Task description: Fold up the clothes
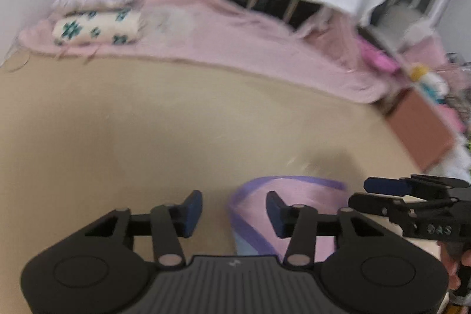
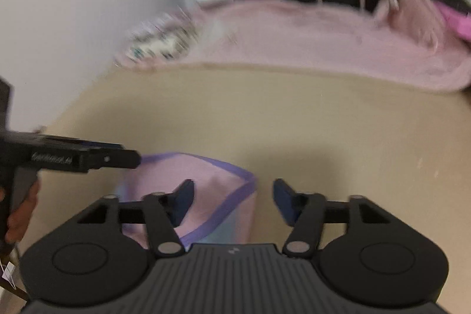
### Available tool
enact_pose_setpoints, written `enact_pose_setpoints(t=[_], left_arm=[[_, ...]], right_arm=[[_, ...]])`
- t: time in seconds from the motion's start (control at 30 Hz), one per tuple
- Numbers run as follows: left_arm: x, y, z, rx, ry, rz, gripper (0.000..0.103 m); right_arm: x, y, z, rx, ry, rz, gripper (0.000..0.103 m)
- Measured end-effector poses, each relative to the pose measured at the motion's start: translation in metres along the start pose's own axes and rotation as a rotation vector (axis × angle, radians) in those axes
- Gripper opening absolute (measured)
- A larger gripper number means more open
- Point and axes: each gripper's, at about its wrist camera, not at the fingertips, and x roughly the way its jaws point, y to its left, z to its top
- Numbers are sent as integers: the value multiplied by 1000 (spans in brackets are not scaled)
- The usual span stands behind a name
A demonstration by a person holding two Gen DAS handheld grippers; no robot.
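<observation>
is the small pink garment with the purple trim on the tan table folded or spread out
Folded, as far as shows: the small pink purple-trimmed garment lies as a compact wedge on the tan table, its trim doubling back at one corner. Both grippers hide its near part.

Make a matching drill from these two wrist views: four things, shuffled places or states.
Things:
1. pink garment with purple trim
2. cream folded cloth with green flower print
3. large pale pink blanket
4. left tool

Places/states:
A. stacked at the far left, by the wall
B. open, nothing clamped
C. near edge of the beige surface, under both tools
D. spread along the far edge of the beige surface

Pairs: 1-C, 2-A, 3-D, 4-B
</observation>
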Motion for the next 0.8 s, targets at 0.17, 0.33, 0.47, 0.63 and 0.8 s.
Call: enact_pose_setpoints(t=[0.17,0.33,0.47,0.63,0.8], left_arm=[[3,-6,-9,70,28,-49,2],[-28,-9,-14,83,-44,-92,1],[-87,-27,-41,146,-199,-114,1],[-135,-41,-139,207,-392,-13,9],[-156,-36,-184,211,-394,-100,23]], right_arm=[[17,-19,-2,39,67,73,7],[-14,-22,-12,-7,-41,145,6],[-68,-10,-28,-126,-188,186,6],[-119,22,-104,-357,-294,212,9],[-133,23,-158,-397,-182,251,37]])
